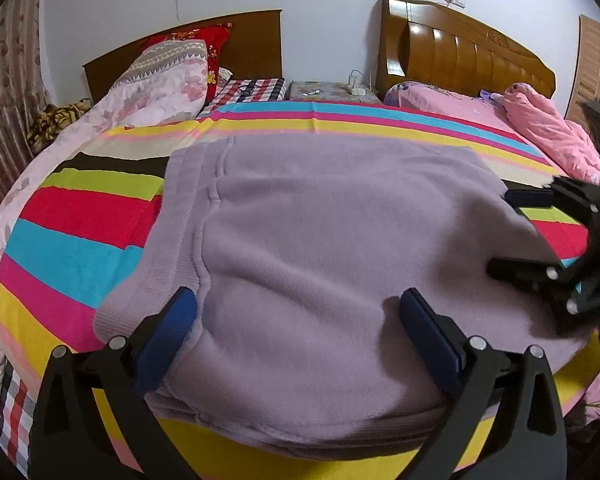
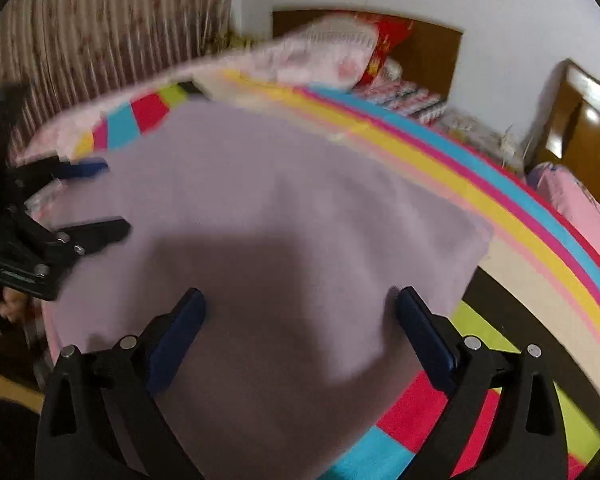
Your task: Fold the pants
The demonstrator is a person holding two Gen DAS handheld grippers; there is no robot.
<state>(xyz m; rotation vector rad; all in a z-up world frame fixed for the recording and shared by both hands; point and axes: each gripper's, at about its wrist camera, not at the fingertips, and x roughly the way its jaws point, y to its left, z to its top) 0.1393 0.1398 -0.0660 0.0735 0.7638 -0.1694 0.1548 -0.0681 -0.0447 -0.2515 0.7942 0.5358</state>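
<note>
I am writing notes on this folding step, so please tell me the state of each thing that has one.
Pants: folded into a flat, roughly rectangular stack on the blanket, held by nothing.
Left tongs: open wide, above the pants.
Right tongs: open, above the pants.
Striped blanket: spread flat over the bed.
Pink quilt: crumpled beside the headboard.

The bed (image 1: 80, 240) is covered by a sheet (image 1: 72, 264) striped in yellow, pink, turquoise, red, lime, black and cream, and the folded lilac pants (image 1: 320, 248) lie flat on its middle, the ribbed waistband toward the left in the left wrist view. At the far left a pale floral quilt (image 1: 152, 92) is heaped along the edge with a red pillow (image 1: 204, 40) behind it at the dark headboard. A pink duvet (image 1: 548, 124) is bunched at the far right.
</note>
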